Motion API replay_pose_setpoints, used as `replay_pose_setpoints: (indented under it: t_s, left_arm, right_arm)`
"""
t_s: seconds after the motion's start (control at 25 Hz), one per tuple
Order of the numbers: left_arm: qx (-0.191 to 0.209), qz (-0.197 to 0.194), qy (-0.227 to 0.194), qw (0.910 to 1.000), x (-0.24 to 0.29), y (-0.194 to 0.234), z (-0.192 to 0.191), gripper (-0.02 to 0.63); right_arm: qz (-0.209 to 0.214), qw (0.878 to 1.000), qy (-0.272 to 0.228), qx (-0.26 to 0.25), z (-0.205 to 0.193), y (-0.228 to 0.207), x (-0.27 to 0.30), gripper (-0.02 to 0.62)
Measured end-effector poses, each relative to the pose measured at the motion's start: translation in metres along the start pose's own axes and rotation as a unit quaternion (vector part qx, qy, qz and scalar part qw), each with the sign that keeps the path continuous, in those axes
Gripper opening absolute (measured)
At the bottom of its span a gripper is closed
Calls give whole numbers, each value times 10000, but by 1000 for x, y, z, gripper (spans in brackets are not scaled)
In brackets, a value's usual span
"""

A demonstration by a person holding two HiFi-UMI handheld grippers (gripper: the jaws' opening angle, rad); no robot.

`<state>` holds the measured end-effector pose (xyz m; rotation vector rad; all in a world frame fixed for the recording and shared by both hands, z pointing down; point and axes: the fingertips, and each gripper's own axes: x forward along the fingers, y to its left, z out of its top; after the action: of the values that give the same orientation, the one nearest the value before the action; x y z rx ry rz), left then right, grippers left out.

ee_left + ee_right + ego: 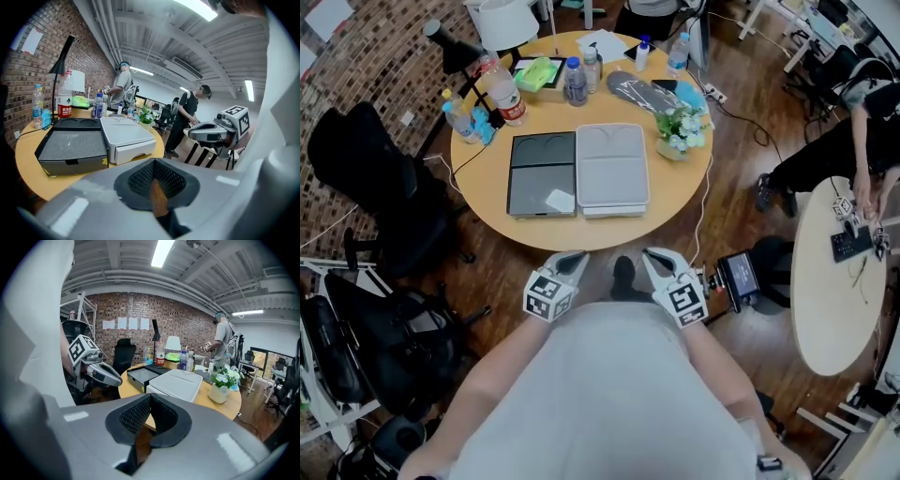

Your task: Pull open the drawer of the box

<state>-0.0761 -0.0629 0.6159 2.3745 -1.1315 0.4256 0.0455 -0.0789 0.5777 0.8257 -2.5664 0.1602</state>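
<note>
Two flat boxes lie side by side on the round yellow table [487, 202]: a white box [612, 167] at right and a black box [542, 173] at left. The white box's drawer front [136, 152] faces me and looks closed. Both grippers hang close to my chest, short of the table's near edge and apart from the boxes. My left gripper [575, 256] is shut with nothing in it, its pads meeting in its own view [154, 180]. My right gripper [654, 255] is shut and empty too [149, 413]. The white box [176, 383] lies ahead of the right gripper.
Several bottles, a red-labelled one [504, 94] among them, a potted flower [680, 131] and a desk lamp [450, 45] stand at the table's far side. Black office chairs [375, 187] crowd the left. A small screen [739, 277] and a white table [839, 281] with a person stand at right.
</note>
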Motion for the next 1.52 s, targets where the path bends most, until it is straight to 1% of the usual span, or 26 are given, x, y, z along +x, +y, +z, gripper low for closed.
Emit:
replay_pose_setpoints:
  t_s: [0.28,0.4,0.56,0.68,0.84,0.88,0.96,1.08,1.24,1.36,1.52]
  left_arm:
    - [-110,151,200,9996,21,23,-1,6]
    - [-173,217,298,9992,29,32,-3,6]
    - [-294,310,420,9982,40,47,-7,6]
    - [-381,343,495,9975,48,55,-9,6]
    - [-423,431,629,9962,58,63,-10,6]
    - [-427,465,664,9958,60,66,-10,8]
    - [-431,524,759,9948,64,70,-13,25]
    - [-448,624,938,9926,68,75,-19,40]
    - [-480,726,1138,9897,72,81,-24,109]
    - [-480,756,1223,9884,77,85,-24,157]
    - [-542,807,1378,9857,83,92,-27,204]
  right_arm:
    - [276,9986,452,-1,-18,-15,34,6]
    - [304,9976,616,58,-24,-24,46,6]
    - [303,9960,791,268,-33,-41,58,6]
    - [312,9948,928,291,-39,-50,65,6]
    - [432,9916,1173,319,-48,-55,75,8]
    - [453,9906,1235,375,-51,-57,77,19]
    - [442,9891,1318,491,-57,-62,82,60]
    - [349,9879,1399,562,-63,-73,84,64]
    - [306,9848,1559,700,-74,-83,86,76]
    - [404,9807,1746,780,-83,-87,90,103]
    - [473,9781,1867,791,-87,-89,98,110]
